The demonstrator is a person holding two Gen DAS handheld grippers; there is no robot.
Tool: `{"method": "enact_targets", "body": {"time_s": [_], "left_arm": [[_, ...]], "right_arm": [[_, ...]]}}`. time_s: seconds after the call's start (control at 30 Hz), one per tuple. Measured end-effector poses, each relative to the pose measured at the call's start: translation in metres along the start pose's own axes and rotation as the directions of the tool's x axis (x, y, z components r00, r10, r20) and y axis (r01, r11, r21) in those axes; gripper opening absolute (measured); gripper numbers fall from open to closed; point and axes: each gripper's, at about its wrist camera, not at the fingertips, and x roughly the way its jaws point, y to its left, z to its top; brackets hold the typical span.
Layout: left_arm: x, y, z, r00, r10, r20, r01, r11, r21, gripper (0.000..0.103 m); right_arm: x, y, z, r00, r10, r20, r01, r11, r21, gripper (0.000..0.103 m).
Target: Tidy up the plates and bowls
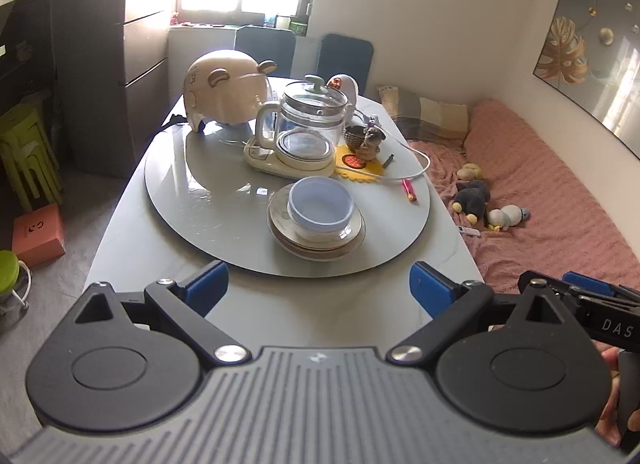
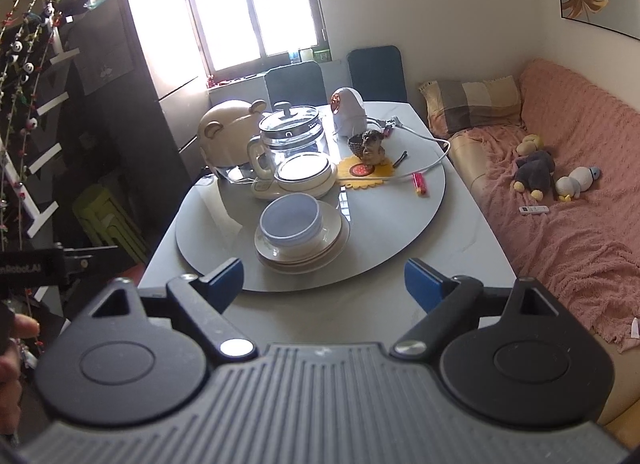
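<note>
left tool [image 1: 318, 290] spread wide, blue pads bare | right tool [image 2: 324, 284] likewise spread, gripping nothing | pale glossy worktop [image 1: 360, 316] | round grey turntable [image 1: 200, 183], near edge: smooth pale-blue bowl [image 1: 321, 204] nested on stacked cream plates [image 1: 316, 238] | beyond: clear glass kettle [image 1: 310, 119]

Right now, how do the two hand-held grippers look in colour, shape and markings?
The left hand-held gripper and the right hand-held gripper look alike: black linkage arms with silver rivets, two round black discs, a grey ribbed body, and blue pads on the fingers. In the left wrist view, white letters "DAS" show on the right gripper's black side.
</note>
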Motion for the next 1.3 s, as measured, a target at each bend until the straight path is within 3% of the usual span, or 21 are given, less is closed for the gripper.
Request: {"method": "enact_targets", "body": {"time_s": [0.37, 1.3], "left_arm": [[0.005, 0.004, 0.003, 0.998, 0.066, -0.013, -0.066, 0.998, -0.010, 0.099], [0.008, 0.002, 0.008, 0.997, 0.079, -0.020, -0.079, 0.997, -0.019, 0.099]], "right_arm": [[0.020, 0.003, 0.004, 0.999, 0.018, -0.044, -0.019, 1.000, -0.014, 0.089], [0.027, -0.001, 0.012, 0.999, 0.011, -0.048, -0.014, 0.998, -0.055, 0.089]]}}
